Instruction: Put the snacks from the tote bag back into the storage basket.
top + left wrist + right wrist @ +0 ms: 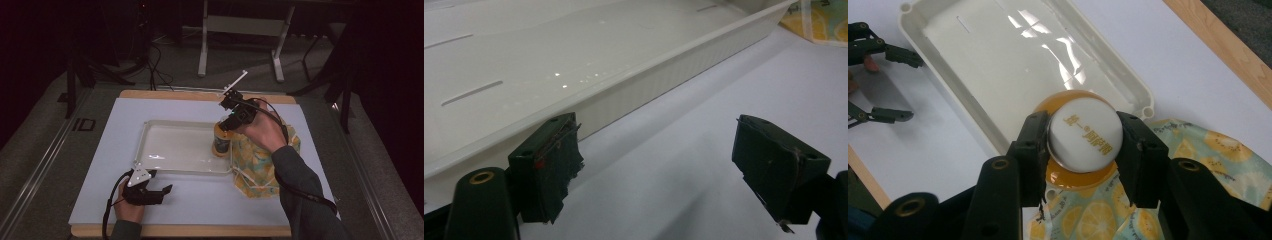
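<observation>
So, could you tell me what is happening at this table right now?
A person works with a tool in each hand. The right tool grips the white cap of an orange bottle, held at the right end of the white tray, beside a lemon-print bag. The left tool rests open on the table by the tray's near edge.

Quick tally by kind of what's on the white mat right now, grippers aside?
Trays: 1, the white tray, nothing lying in it
Bottles: 1, the orange bottle with a white cap, clamped in the right gripper
Bags: 1, the lemon-print bag
Total: 3
</observation>
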`<state>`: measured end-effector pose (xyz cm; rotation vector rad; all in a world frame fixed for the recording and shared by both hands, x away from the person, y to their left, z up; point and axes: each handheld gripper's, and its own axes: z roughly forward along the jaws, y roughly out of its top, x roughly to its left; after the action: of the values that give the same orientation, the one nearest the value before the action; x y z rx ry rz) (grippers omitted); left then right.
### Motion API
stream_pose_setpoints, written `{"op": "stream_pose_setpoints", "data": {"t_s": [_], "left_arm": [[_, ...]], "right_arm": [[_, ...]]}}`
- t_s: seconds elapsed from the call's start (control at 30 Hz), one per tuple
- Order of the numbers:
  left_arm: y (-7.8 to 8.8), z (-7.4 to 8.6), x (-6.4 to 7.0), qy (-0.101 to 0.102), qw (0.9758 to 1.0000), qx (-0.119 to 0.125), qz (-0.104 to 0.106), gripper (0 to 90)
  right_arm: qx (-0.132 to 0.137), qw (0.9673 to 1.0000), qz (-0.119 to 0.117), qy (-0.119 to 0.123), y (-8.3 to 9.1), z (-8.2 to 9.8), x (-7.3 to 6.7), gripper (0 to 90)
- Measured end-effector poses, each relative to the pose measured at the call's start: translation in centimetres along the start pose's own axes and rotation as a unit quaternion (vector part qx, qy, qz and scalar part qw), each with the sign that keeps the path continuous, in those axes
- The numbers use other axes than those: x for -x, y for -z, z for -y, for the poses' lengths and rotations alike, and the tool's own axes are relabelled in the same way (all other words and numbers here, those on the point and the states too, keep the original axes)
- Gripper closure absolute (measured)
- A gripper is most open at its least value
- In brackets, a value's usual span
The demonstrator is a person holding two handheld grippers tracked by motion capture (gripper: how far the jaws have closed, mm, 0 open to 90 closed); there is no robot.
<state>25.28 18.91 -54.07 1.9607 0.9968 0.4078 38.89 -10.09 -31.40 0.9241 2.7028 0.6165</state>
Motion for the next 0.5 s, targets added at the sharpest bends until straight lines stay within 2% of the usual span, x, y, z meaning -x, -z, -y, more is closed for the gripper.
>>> {"op": "stream_pose_setpoints", "data": {"t_s": [0.5], "left_arm": [[-0.01, -0.01, -0.02, -0.001, 1.0000, -0.002, 0.000, 19.2]], "right_arm": [[-0.002, 1.0000, -0.005, 0.004, -0.71, 0.63, -0.42, 58.8]]}}
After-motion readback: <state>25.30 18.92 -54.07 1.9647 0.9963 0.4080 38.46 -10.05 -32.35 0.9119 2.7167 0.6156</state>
